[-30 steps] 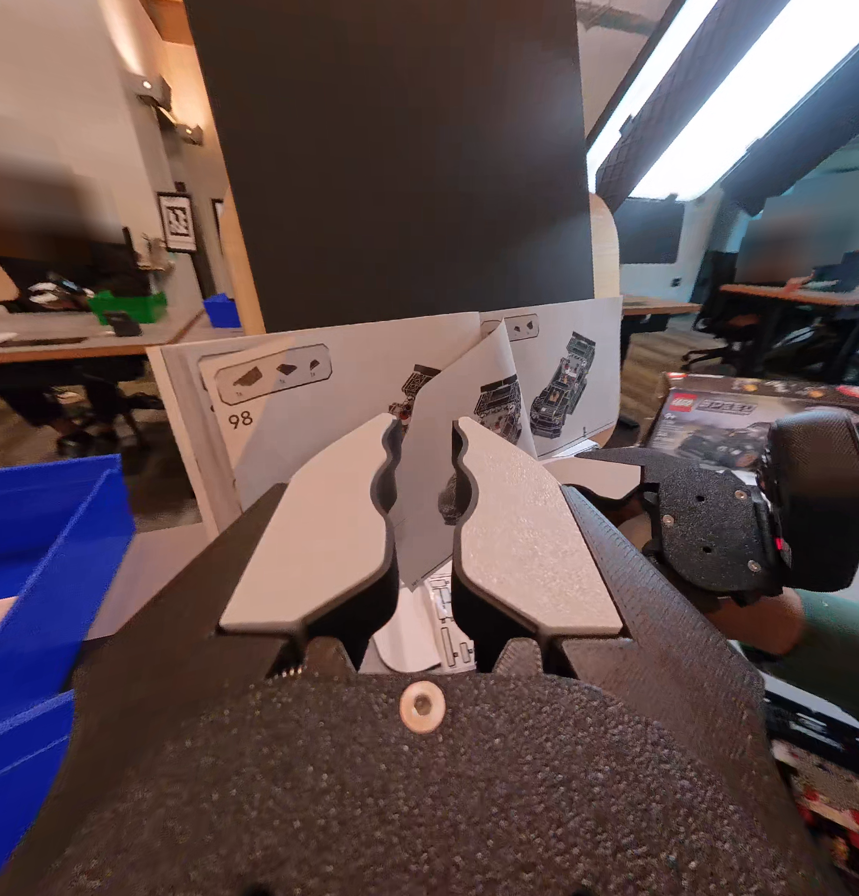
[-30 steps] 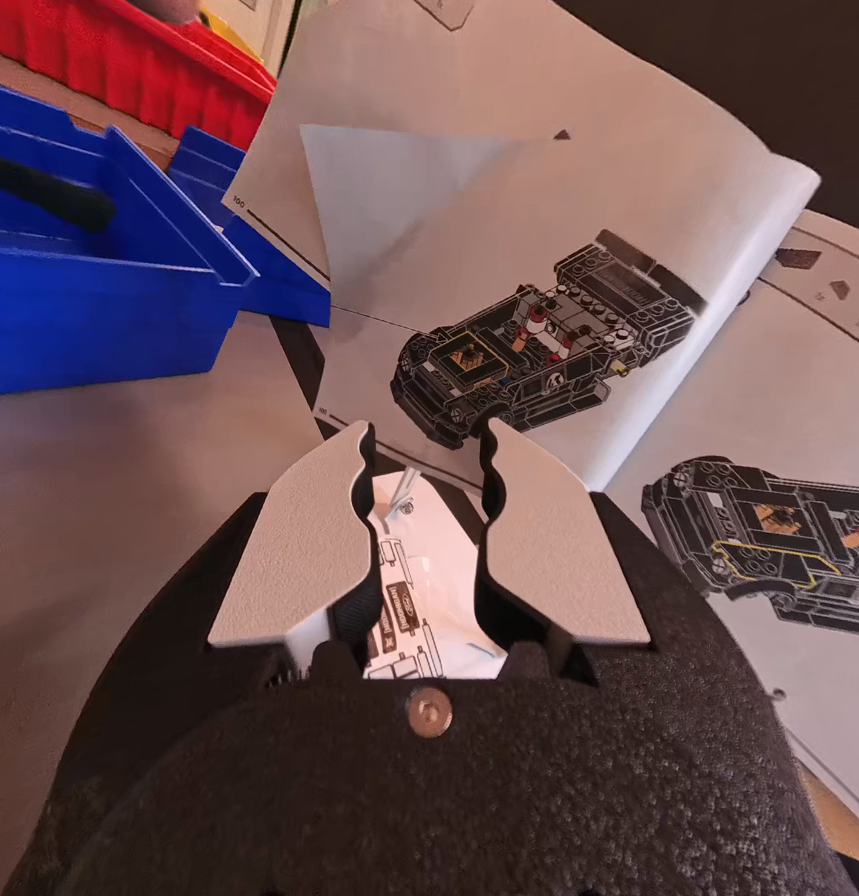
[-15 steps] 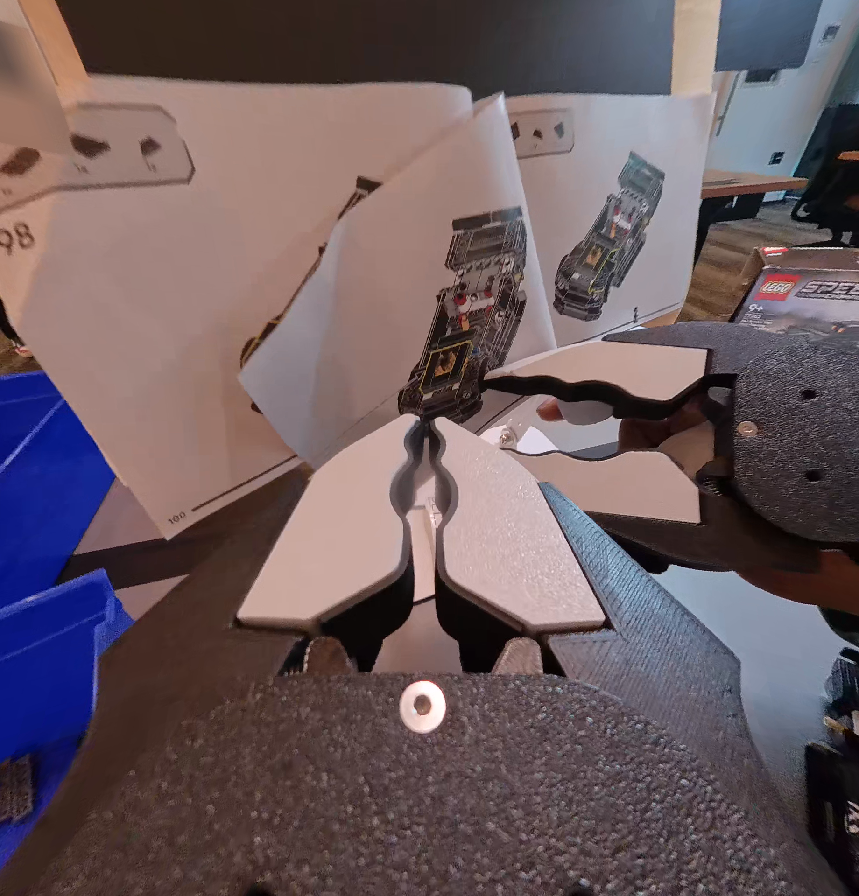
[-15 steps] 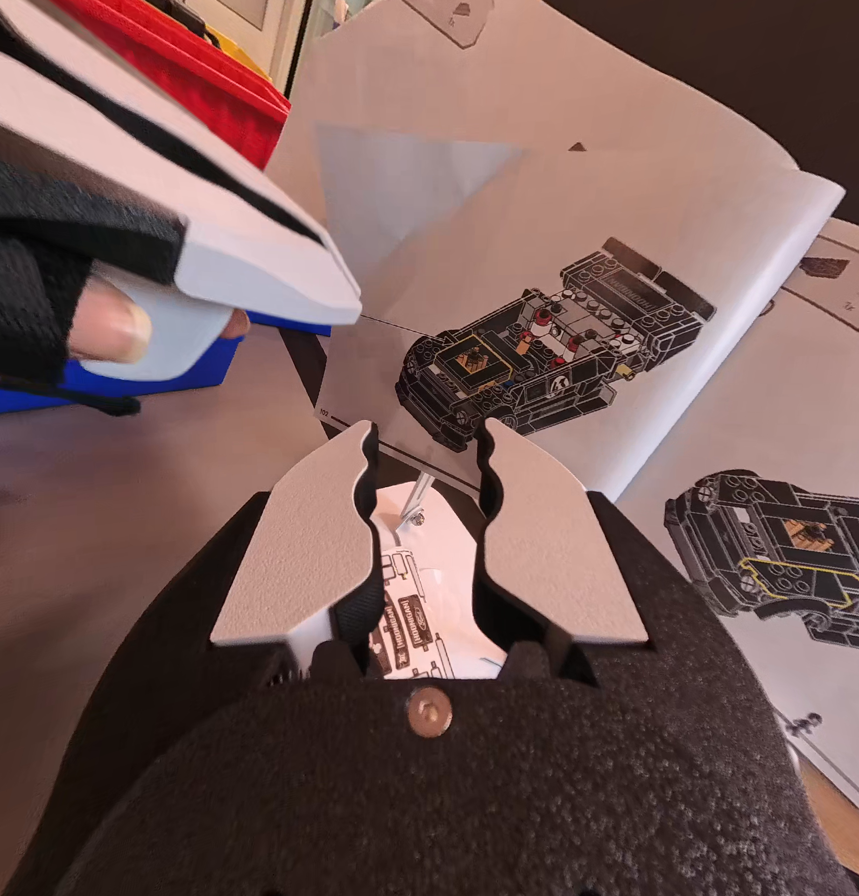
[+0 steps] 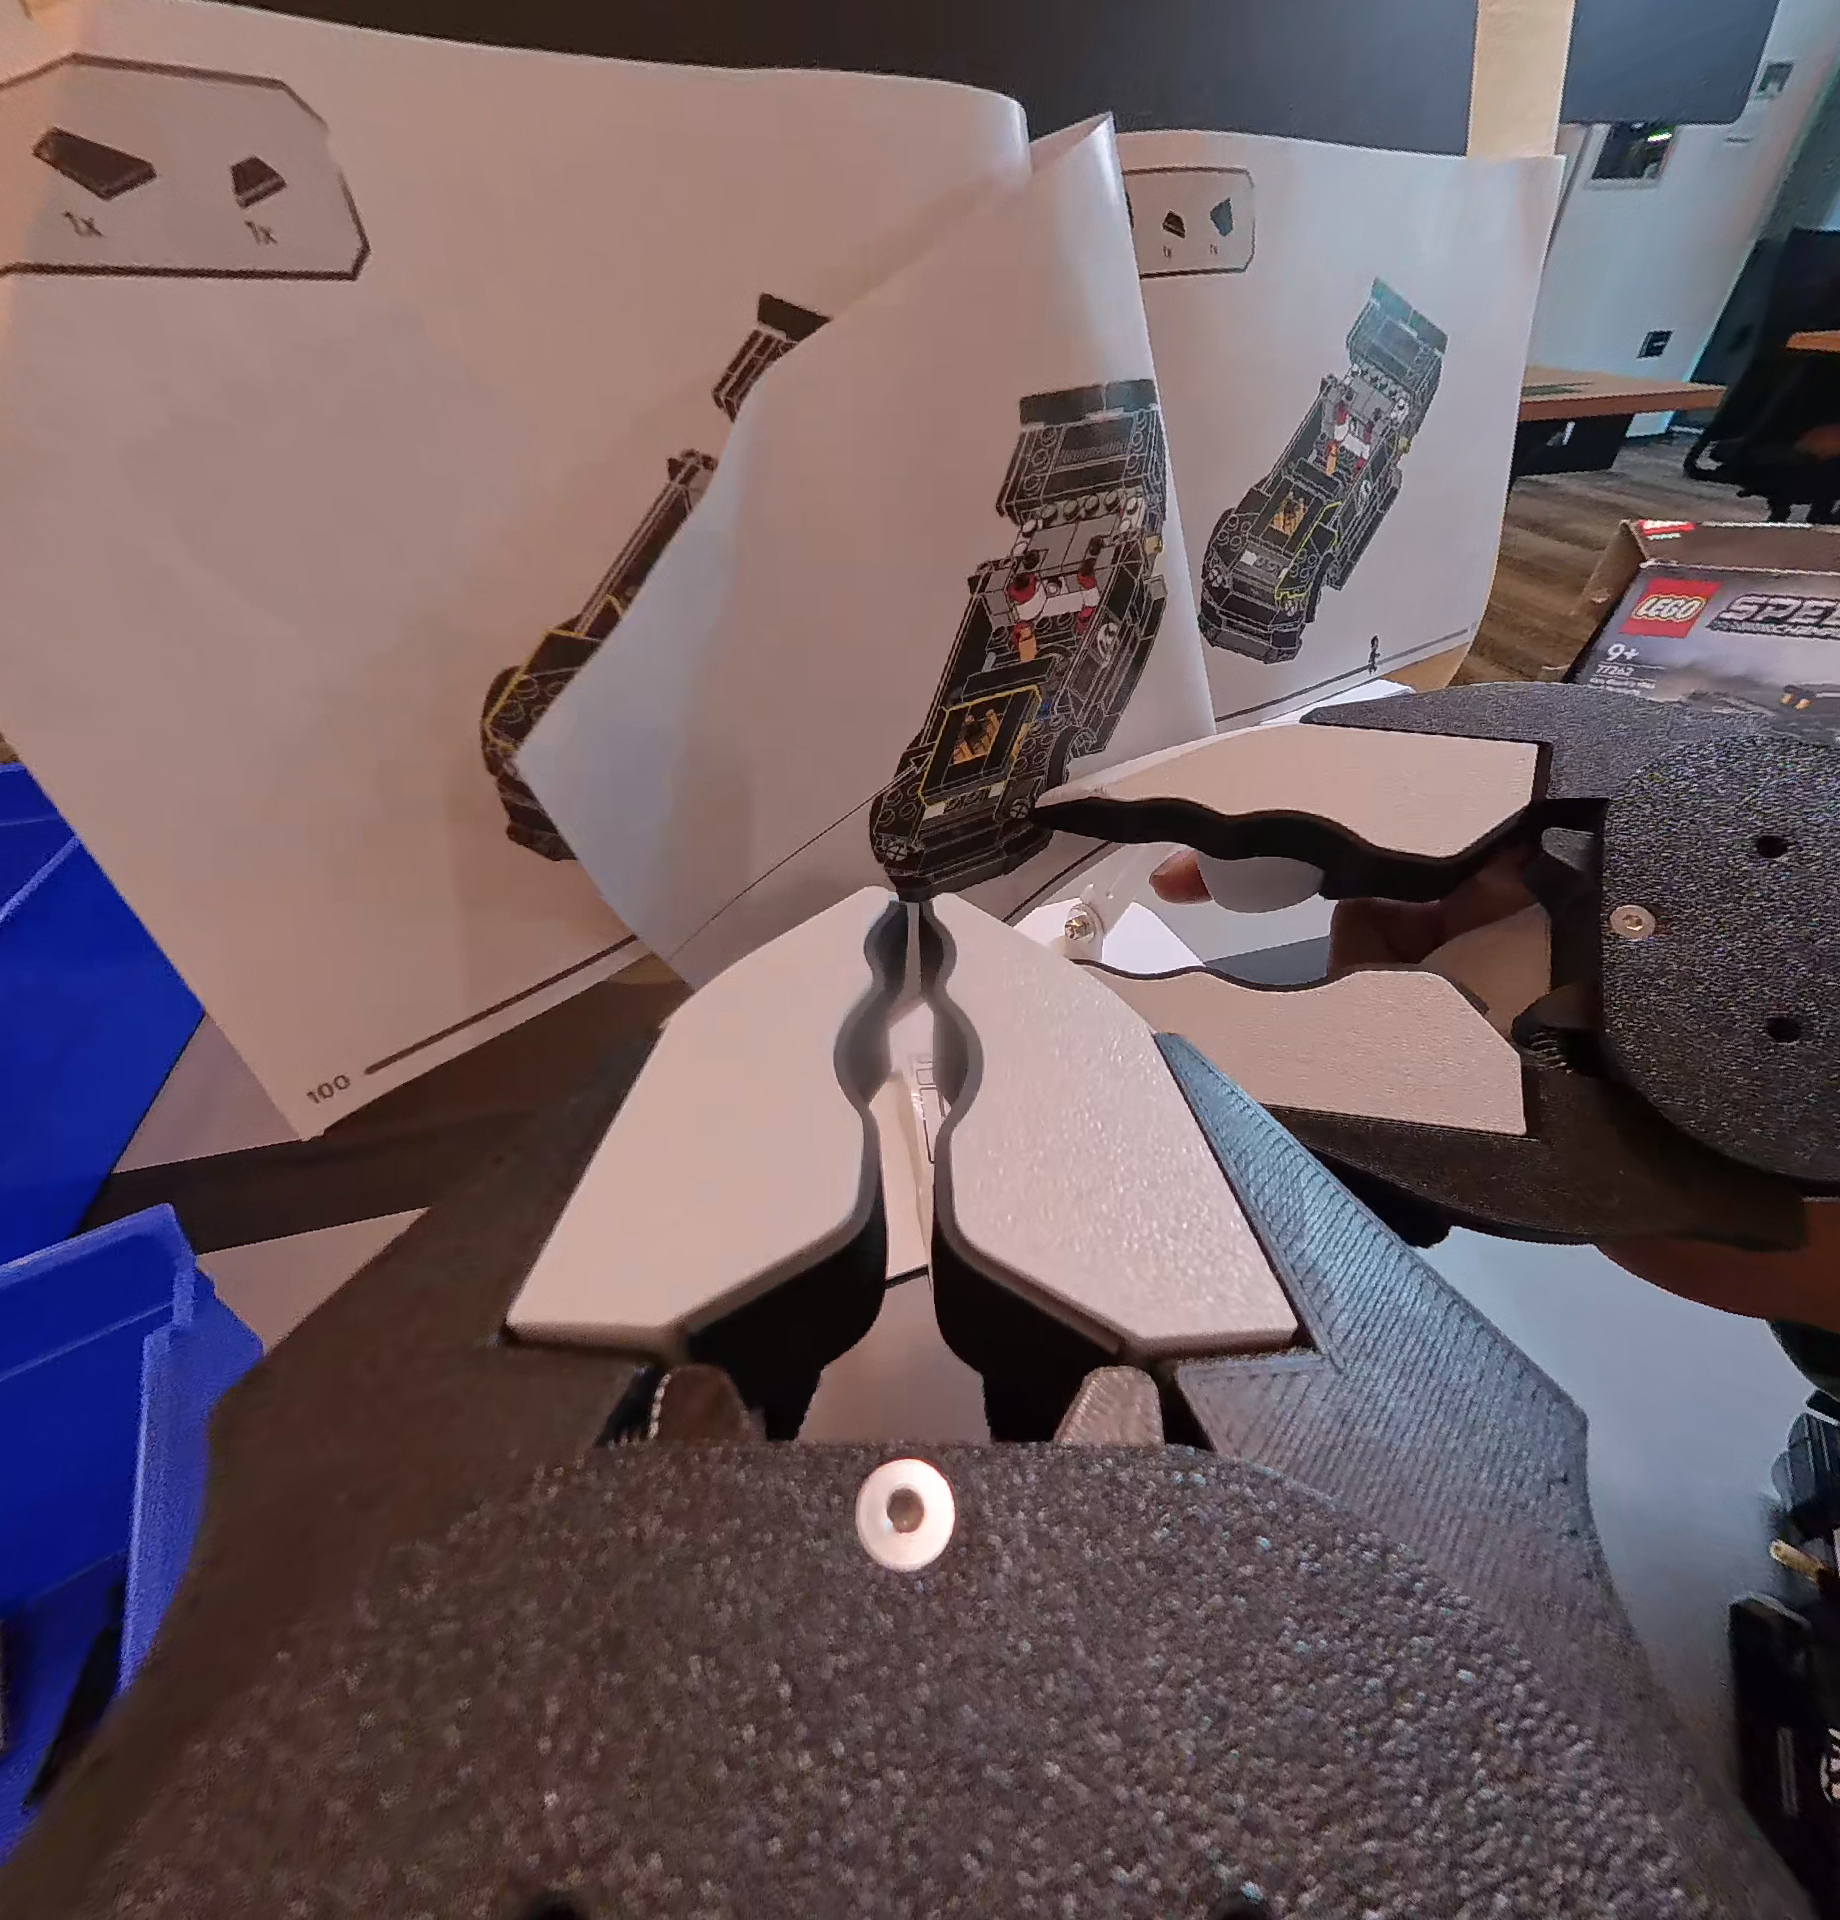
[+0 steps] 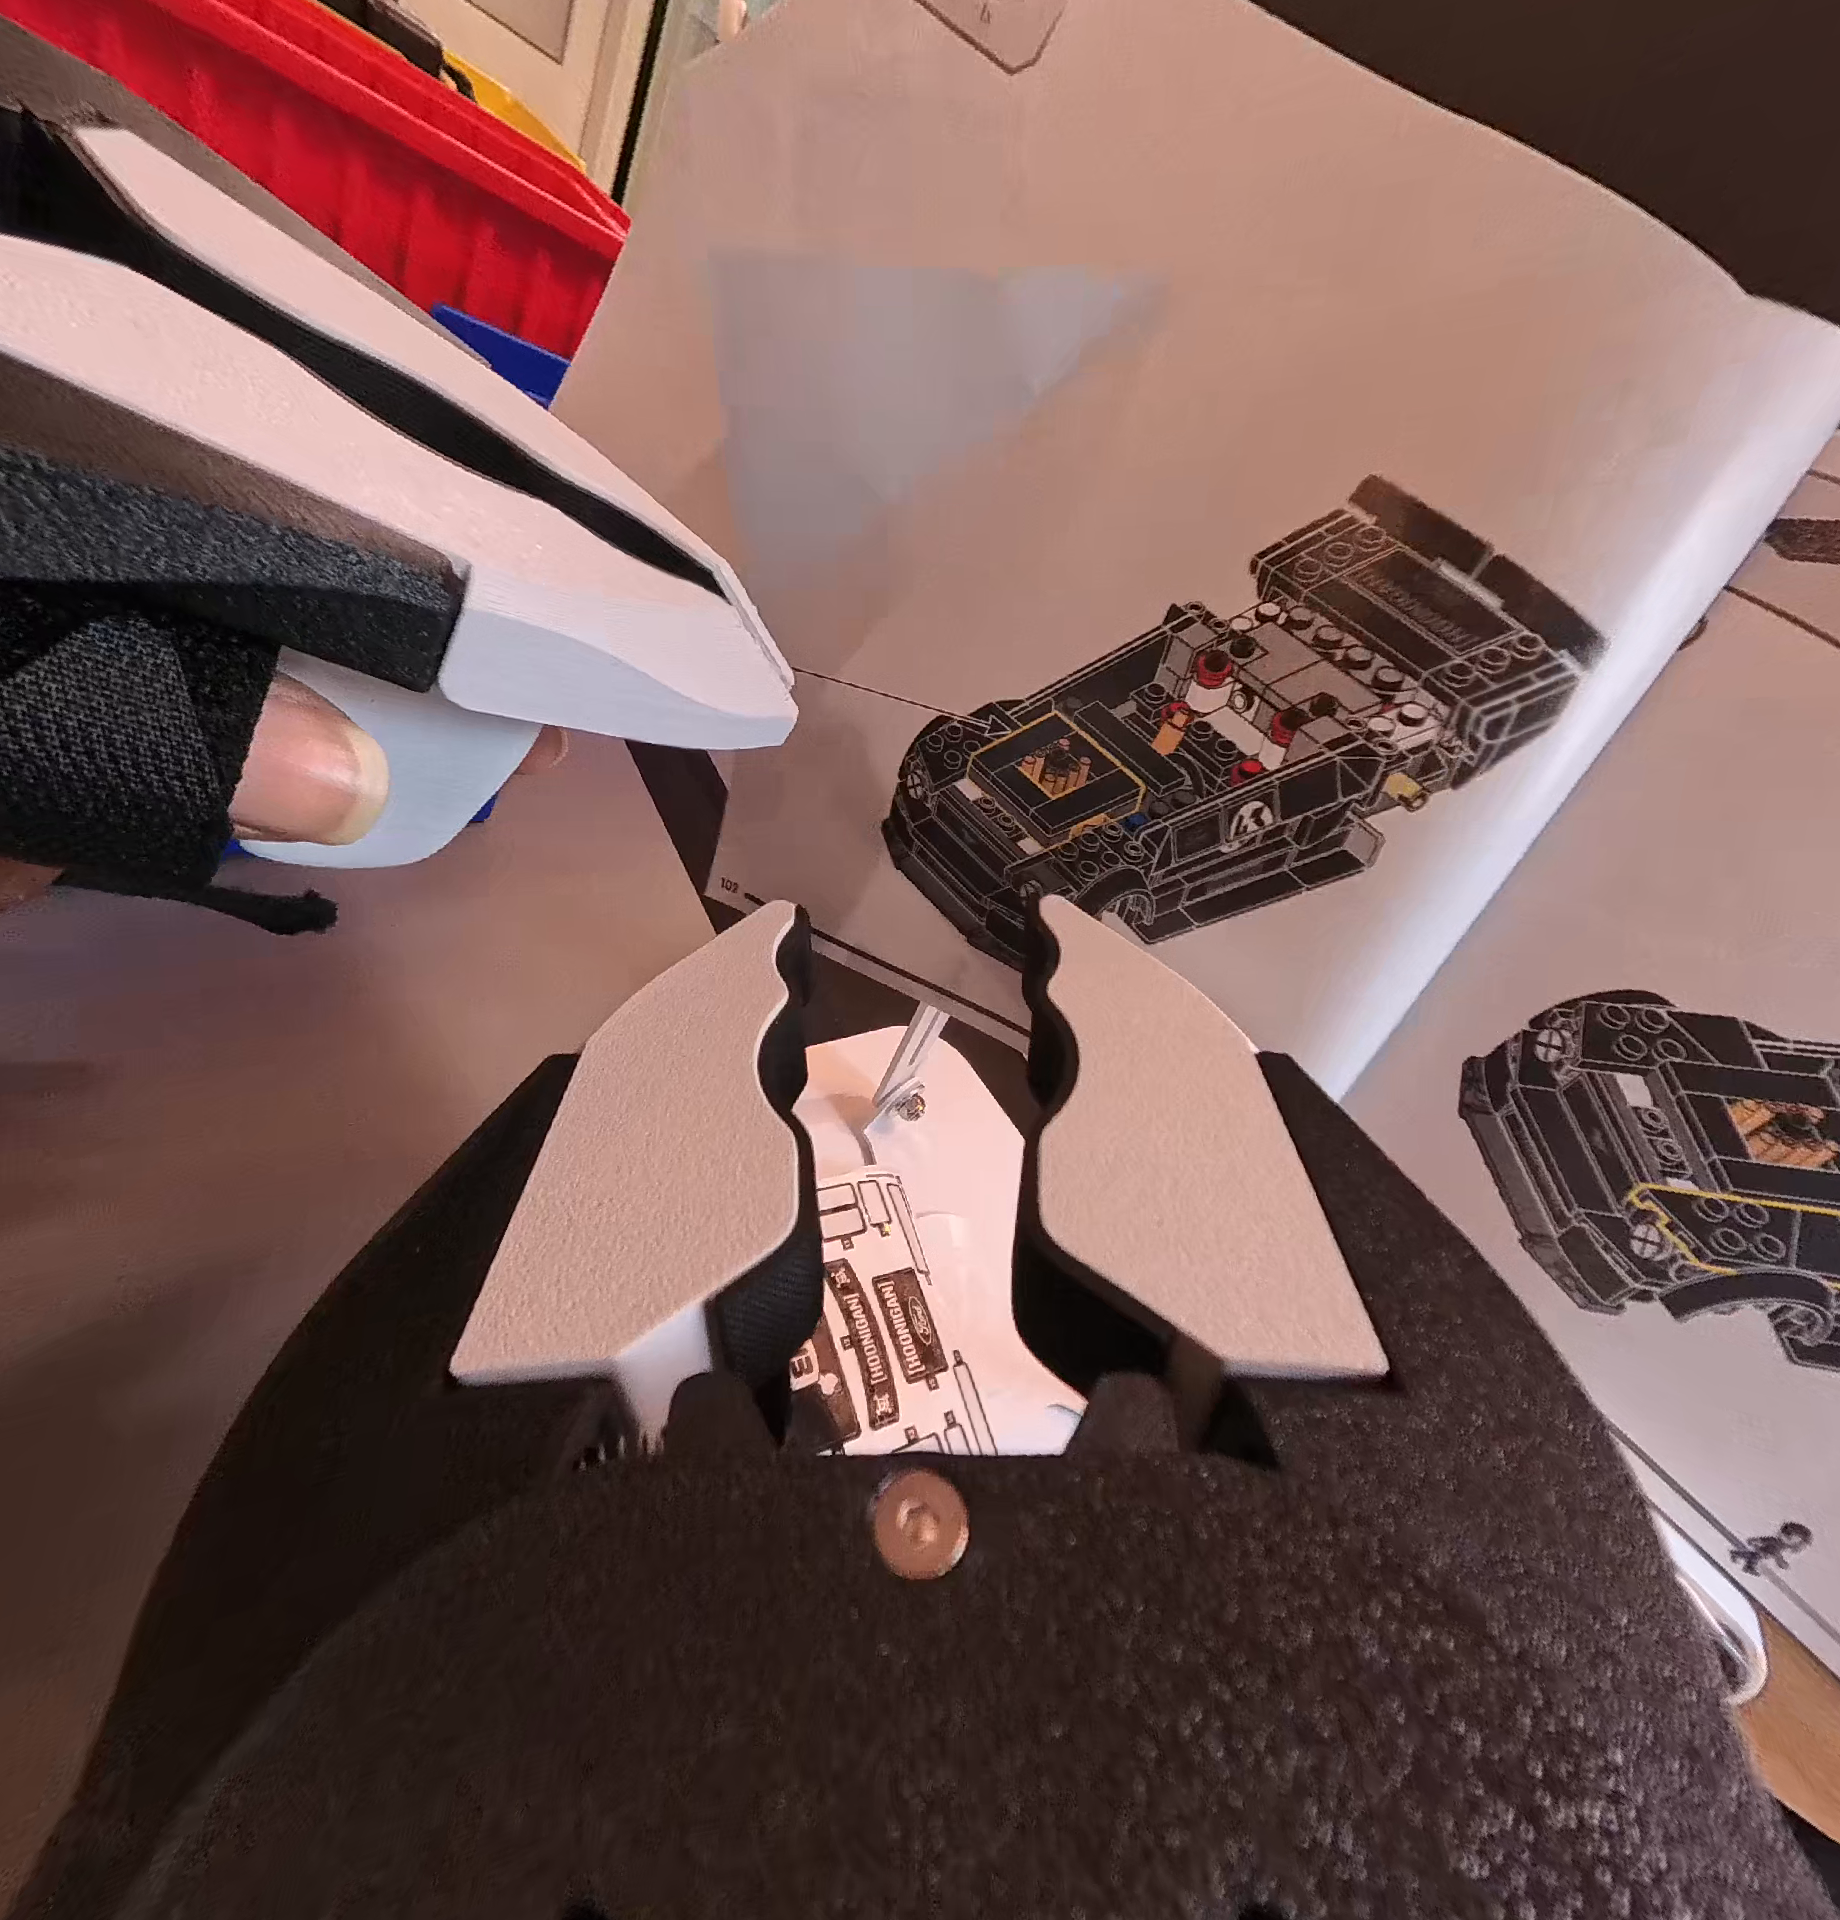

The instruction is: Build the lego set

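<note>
Your left tongs (image 5: pixel 911 914) are pinched together at the tips, right at the bottom corner of the loose page (image 5: pixel 895 582) of the instruction booklet (image 5: pixel 324 540). From the left wrist view the tips meet just at that page's lower edge, but you cannot tell for sure whether paper is caught between them. The booklet stands propped open at the far side of the table (image 6: pixel 220 1091), its pages showing drawings of a black car, and the loose page curls forward from the spine between the two flatter spreads.

Your right tongs (image 6: pixel 916 935) stand open, with a clear gap between the grey fingers (image 6: pixel 667 1143). Through that gap lies a white sticker sheet (image 6: pixel 895 1278) on the table, with a small metal clip and screw (image 6: pixel 905 1081) at its far end, just below the booklet's lower edge. In the left wrist view the same right tongs (image 5: pixel 1061 894) come in from the right, their upper finger tip touching the lower right of the curled page.

Blue bins (image 5: pixel 54 1039) sit at the left, a red bin (image 6: pixel 376 177) behind them. The lego box (image 5: pixel 1747 623) lies far right, and part of the black lego car (image 5: pixel 1820 1662) shows at the near right edge.
</note>
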Demonstrator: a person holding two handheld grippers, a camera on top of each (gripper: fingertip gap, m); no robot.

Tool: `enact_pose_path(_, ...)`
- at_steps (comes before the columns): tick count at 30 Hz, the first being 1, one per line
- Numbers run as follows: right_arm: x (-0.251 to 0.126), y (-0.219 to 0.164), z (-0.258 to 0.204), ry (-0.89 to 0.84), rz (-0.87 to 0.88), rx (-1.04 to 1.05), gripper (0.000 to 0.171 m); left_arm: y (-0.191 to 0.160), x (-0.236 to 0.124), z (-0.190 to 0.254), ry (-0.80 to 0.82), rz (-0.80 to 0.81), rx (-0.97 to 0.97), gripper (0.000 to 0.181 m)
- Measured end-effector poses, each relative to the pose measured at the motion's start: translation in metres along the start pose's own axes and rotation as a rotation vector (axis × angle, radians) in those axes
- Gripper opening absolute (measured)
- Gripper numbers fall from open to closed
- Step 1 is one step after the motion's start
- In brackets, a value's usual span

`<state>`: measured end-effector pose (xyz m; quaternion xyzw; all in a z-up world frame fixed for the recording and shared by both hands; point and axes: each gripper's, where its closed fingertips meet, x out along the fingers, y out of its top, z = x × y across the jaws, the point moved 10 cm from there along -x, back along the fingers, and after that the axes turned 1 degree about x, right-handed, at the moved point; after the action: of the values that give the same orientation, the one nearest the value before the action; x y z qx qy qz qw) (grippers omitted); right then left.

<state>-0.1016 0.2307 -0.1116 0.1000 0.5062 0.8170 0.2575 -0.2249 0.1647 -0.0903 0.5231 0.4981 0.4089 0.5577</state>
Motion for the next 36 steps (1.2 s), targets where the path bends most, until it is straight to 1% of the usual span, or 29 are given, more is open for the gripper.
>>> enact_pose_path(21, -0.0001, -0.0003, -0.0026, -0.008, -0.001, 0.023, 0.038, -0.0021, 0.0023, 0.0015, 0.004, 0.002, 0.012, 0.002)
enact_pose_path(36, -0.0018, -0.0017, -0.0027, -0.01, -0.005, 0.024, 0.038, -0.0037, 0.0028, -0.0053, 0.039, 0.006, 0.028, 0.004)
